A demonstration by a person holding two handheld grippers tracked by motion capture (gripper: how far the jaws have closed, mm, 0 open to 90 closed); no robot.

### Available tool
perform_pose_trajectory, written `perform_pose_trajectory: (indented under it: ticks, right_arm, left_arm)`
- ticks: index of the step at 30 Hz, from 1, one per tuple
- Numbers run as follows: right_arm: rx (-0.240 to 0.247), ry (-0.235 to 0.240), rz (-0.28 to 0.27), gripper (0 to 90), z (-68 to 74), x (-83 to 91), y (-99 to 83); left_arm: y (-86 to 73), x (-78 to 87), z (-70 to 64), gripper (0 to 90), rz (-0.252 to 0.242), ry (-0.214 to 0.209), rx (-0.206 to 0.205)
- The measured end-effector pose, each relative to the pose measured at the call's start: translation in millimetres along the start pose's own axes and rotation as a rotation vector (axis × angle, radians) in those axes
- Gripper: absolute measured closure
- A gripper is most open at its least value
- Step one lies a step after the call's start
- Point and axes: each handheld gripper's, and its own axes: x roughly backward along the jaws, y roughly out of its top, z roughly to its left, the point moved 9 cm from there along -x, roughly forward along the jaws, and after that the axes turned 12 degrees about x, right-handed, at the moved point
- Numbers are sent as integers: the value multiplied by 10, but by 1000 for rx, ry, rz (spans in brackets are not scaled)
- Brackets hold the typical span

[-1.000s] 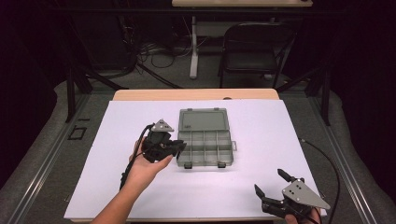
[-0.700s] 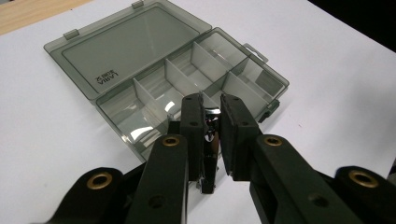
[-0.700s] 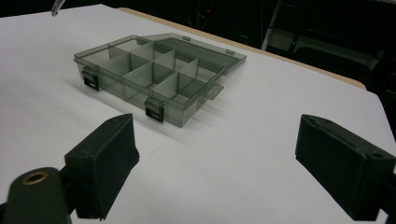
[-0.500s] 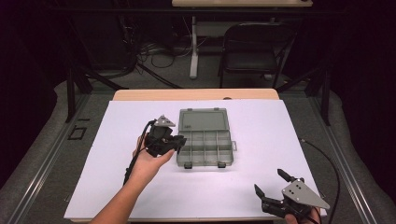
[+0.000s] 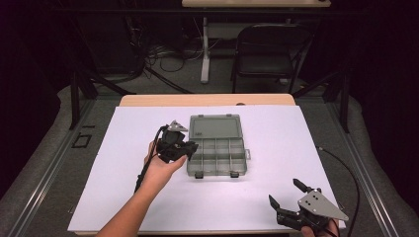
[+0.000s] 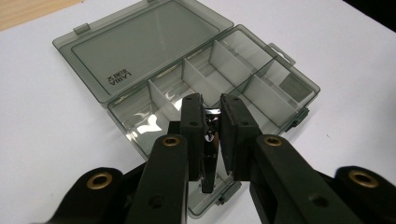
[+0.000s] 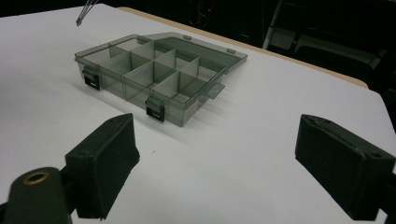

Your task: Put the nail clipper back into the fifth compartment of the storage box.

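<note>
Organizer box (image 5: pixel 217 148) lies open just beyond left tongs (image 6: pixel 211 122) pinching shiny piece (image 6: pixel 208 154); right tongs (image 7: pixel 215 168) gape empty.

Dark room w/ grey carpet (image 5: pixel 44 187), black folding chair (image 5: pixel 269 54) & cables (image 5: pixel 163 59) behind table.

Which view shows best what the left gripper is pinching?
The left gripper view: the small shiny metal piece sits clamped between the left gripper jaws, above the open organizer box. In the high view the hand and gripper body hide it. The right gripper view shows the box.
</note>
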Motion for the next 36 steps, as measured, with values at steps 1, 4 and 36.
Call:
perform_pose_trajectory:
  ticks: [1,4,36]
  right_arm:
    - [-1,-3,-2,123,-1,-3,1]
    - [0,-2,-2,123,-2,-4,-1]
    - [2,2,0,126,2,-4,-7]
  left_arm:
    - [-2,-14,6,799,1,2,1]
    - [-24,-70,23,800,14,8,3]
    - [-274,-442,108,800,147,59,-13]
